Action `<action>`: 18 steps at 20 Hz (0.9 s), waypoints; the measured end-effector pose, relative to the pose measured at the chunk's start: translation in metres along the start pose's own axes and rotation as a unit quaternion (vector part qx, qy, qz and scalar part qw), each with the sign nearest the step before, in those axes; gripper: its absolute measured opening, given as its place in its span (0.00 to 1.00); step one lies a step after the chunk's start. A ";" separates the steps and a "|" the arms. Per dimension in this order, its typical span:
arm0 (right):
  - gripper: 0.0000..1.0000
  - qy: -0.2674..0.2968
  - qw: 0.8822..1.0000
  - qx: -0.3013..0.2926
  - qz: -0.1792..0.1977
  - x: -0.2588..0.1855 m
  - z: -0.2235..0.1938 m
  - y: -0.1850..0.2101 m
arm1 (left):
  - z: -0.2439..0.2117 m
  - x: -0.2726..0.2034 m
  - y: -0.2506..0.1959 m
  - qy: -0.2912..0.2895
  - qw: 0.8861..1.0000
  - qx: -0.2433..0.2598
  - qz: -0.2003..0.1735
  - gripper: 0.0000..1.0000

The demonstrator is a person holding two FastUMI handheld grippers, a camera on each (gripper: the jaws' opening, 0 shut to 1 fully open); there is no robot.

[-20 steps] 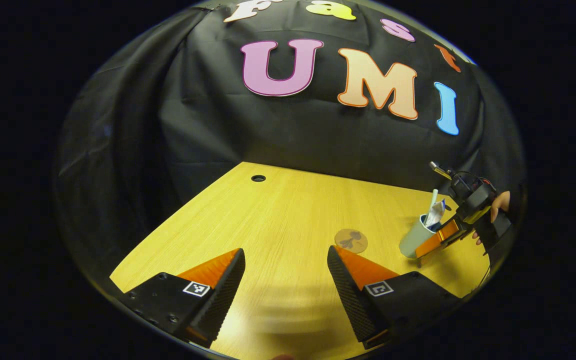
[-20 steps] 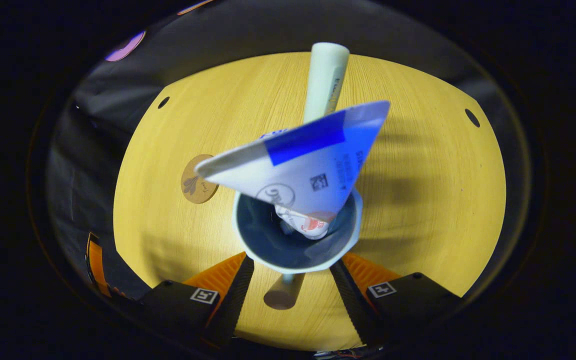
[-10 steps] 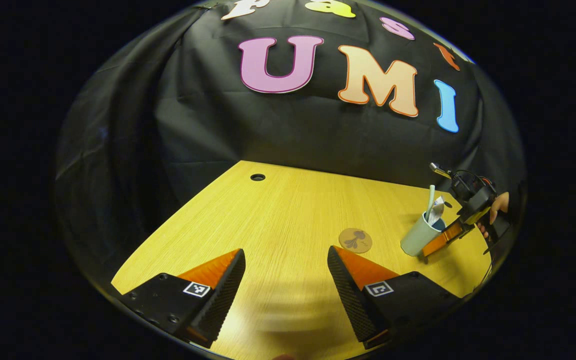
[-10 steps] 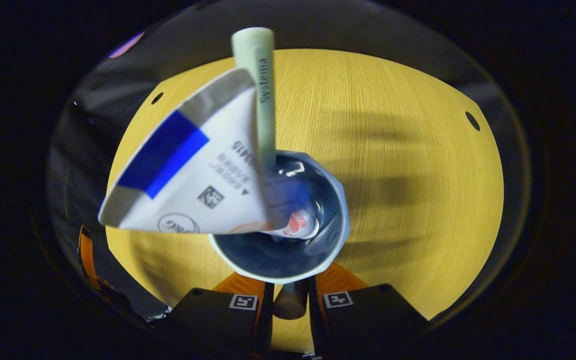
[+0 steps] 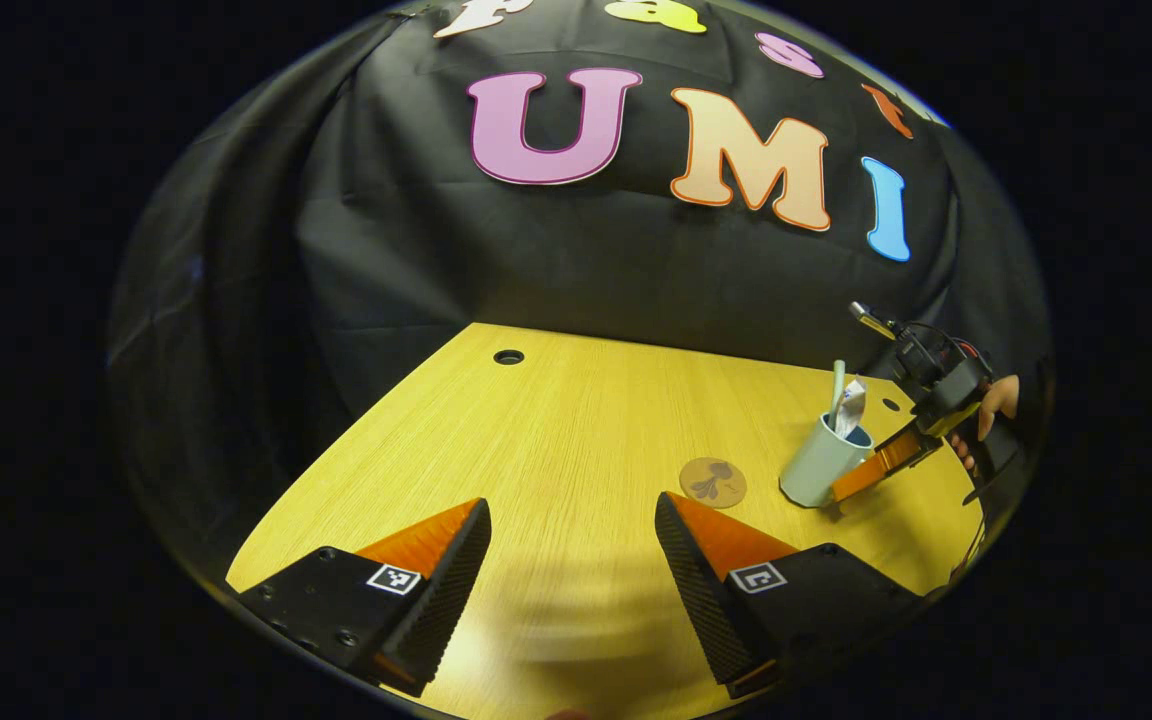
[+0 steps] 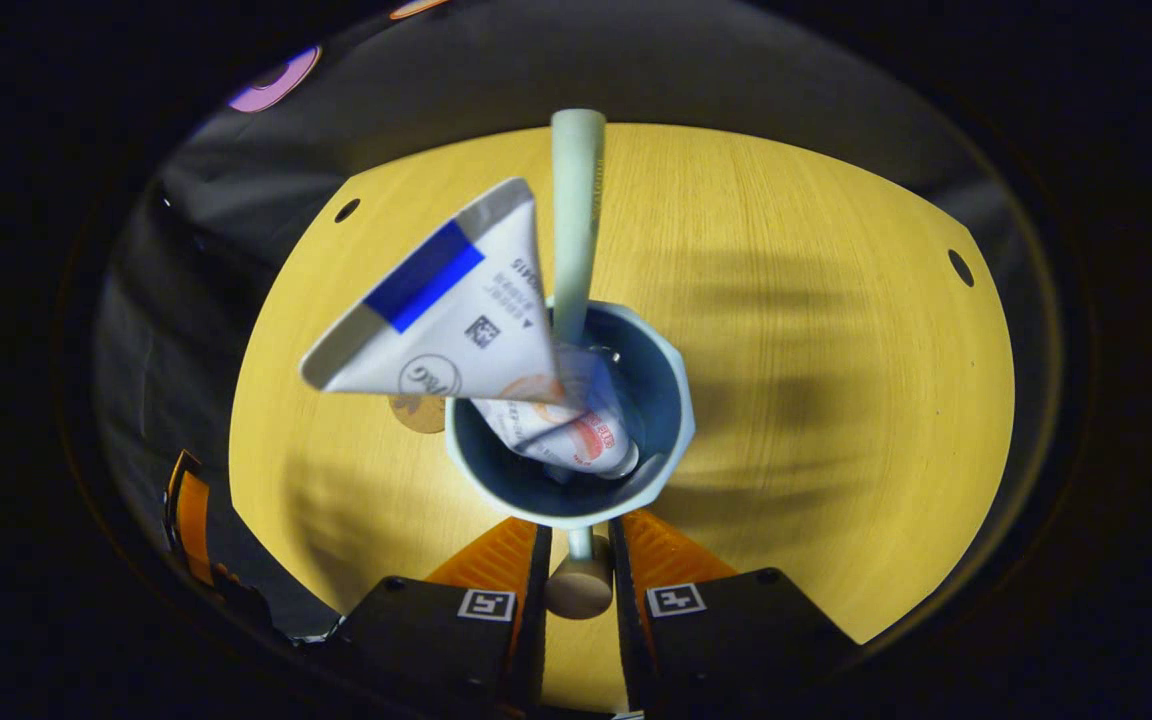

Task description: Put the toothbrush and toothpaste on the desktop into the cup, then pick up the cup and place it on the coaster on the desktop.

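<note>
A pale green cup (image 6: 536,495) holds a white toothpaste tube (image 6: 446,320) and a light green toothbrush (image 6: 576,200), both leaning out over its rim. My right gripper (image 6: 579,545) is shut on the cup's handle (image 6: 579,592). The round brown coaster (image 6: 416,412) peeks out just left of the cup, partly hidden by the tube. In the left gripper view the cup (image 5: 816,470) stands tilted a little right of the coaster (image 5: 712,482), with the right gripper (image 5: 871,478) and a hand (image 5: 994,400) behind it. My left gripper (image 5: 571,505) hovers open and bare over the desk's near side.
The wooden desk (image 5: 556,430) has cable holes at the back left (image 5: 509,357) and back right (image 6: 961,267). Black cloth walls close in behind and at the sides. The left gripper (image 6: 191,510) shows low at the left of the right gripper view.
The right gripper closed on the cup's handle and carried the cup left, closer to the coaster. The toothpaste tube swung to the left inside the cup. The left gripper stayed put.
</note>
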State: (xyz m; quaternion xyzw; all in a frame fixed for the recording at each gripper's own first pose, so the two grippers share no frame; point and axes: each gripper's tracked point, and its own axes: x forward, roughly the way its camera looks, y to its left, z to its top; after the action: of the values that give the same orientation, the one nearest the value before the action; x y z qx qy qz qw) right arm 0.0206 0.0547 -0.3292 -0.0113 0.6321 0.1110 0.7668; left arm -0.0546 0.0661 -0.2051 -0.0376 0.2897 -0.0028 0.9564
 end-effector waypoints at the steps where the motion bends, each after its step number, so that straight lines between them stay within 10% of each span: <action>1: 0.33 0.005 1.000 -0.003 -0.001 0.004 0.000 0.003 | 0.001 0.000 0.002 0.000 1.000 0.000 0.000 0.95; 7: 0.30 0.041 0.999 0.019 -0.002 0.012 -0.002 0.013 | -0.001 0.003 0.016 0.003 1.000 -0.007 0.002 0.95; 9: 0.45 0.053 0.998 0.033 -0.009 0.019 -0.003 0.010 | -0.002 0.002 0.020 0.003 1.000 -0.011 0.003 0.95; 18: 0.34 0.042 0.998 -0.005 -0.038 0.032 0.000 -0.001 | -0.009 0.003 0.029 0.011 1.000 -0.016 0.008 0.95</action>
State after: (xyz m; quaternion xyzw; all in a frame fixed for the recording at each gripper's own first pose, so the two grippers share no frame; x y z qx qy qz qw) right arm 0.0266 0.0589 -0.3605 -0.0440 0.6624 0.0841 0.7431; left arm -0.0573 0.0939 -0.2160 -0.0510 0.3004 0.0087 0.9524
